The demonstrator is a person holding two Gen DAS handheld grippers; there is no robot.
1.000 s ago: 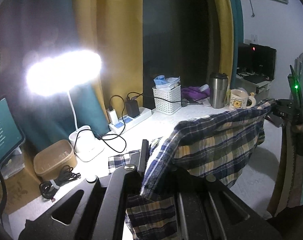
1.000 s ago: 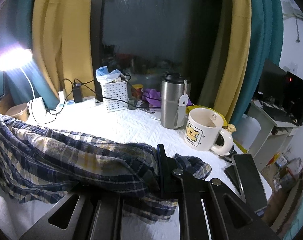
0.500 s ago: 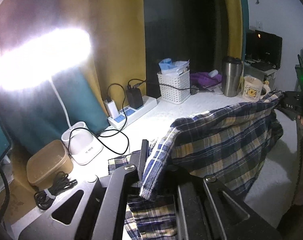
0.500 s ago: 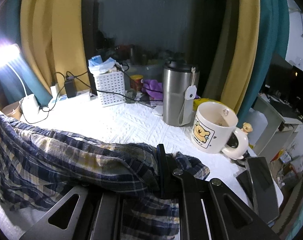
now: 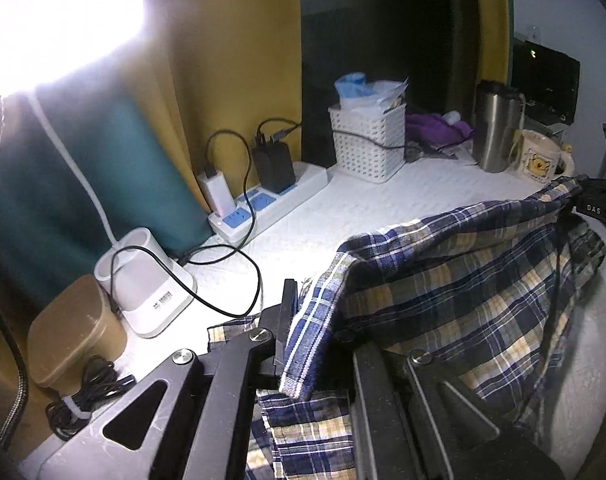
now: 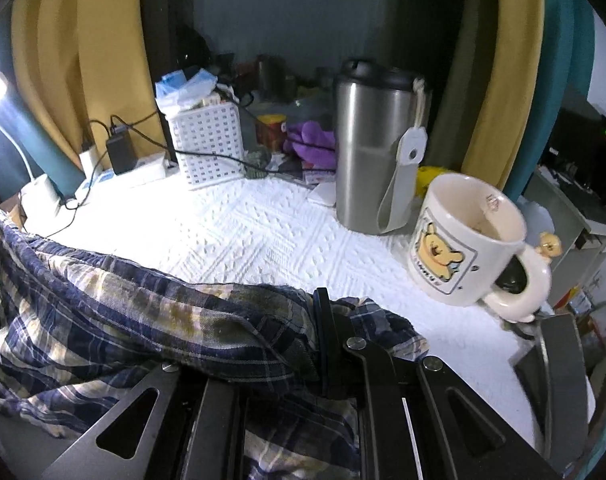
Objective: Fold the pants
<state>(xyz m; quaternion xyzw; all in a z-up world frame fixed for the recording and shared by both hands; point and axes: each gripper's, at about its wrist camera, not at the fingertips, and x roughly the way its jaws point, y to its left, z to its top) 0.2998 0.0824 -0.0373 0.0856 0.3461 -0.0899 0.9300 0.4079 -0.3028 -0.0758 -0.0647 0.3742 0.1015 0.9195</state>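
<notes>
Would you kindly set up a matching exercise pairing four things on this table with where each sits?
Things:
1. plaid pants
2. steel tumbler
3. bear mug
4. white basket

Places:
A. beside the power strip
B. clamped in both tools
C. right of the tumbler
D. in front of the purple cloth

Pairs: 1-B, 2-D, 3-C, 4-A

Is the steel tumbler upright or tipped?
Upright. The tumbler stands on its base on the white table cover, dark lid on top, beside the bear mug, which is upright too.
</notes>
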